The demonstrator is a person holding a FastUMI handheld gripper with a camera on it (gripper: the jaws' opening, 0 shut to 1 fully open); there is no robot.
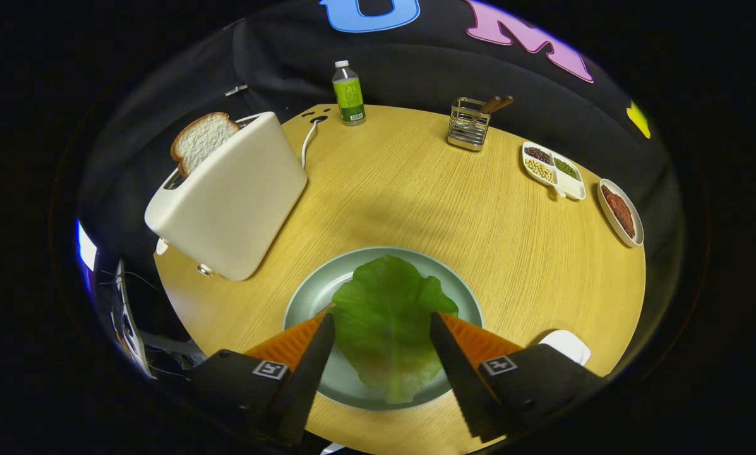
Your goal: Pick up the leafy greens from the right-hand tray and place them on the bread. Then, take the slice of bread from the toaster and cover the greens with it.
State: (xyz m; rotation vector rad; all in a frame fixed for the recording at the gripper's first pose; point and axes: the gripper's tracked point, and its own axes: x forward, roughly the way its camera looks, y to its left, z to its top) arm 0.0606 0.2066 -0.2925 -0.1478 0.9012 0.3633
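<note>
A green lettuce leaf (384, 322) lies spread on a grey-green plate (307, 287) near the front of the round wooden table. Whatever sits under the leaf is hidden. My gripper (383, 313) hovers over the plate, open, its fingers wide apart on either side of the leaf without pressing it. A slice of white bread (202, 140) sticks up out of the cream toaster (232, 196), which stands beyond the left finger at the table's left edge.
A white tray (568, 344) peeks out behind the right finger. At the back stand a green bottle (348, 93) and a wire utensil rack (469, 123). A three-part dish of beans (553, 169) and an oval dish (621, 212) sit far right. The toaster's cable (307, 142) trails back.
</note>
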